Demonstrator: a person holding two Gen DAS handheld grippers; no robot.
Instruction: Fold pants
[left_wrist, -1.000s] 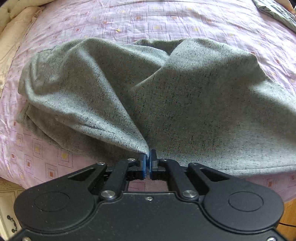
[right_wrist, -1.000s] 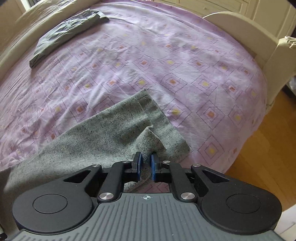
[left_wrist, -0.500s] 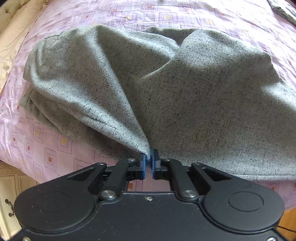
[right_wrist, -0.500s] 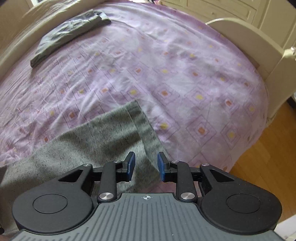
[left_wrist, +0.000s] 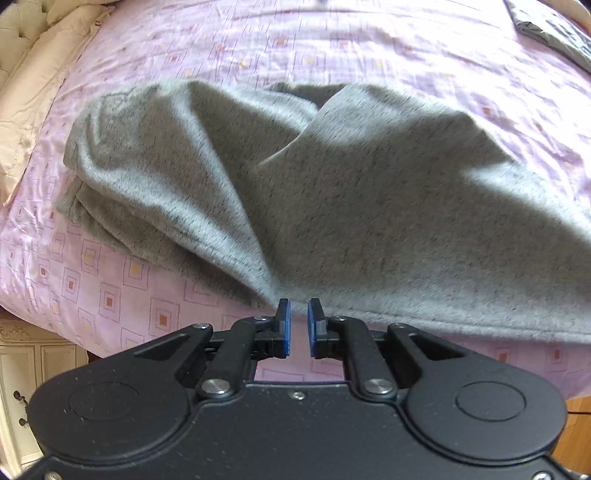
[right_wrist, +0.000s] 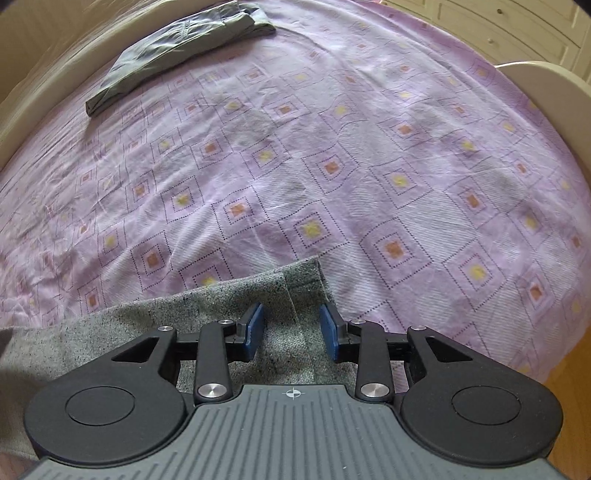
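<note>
Lilac bedspread with small square motifs, bed; cream pillow at left. Left wrist view: grey pants heaped in loose folds mid-bed; left gripper just off their near hem, narrow gap, nothing between pads. Right wrist view: right gripper opening above flat pant-leg cuff, gripping nothing; folded grey garment far off.

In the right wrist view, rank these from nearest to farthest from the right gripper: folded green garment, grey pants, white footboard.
1. Grey pants: lying flat directly under the right gripper, whose jaws are opening.
2. White footboard: upper right, at the bed's edge.
3. Folded green garment: upper left, across the bed.
</note>
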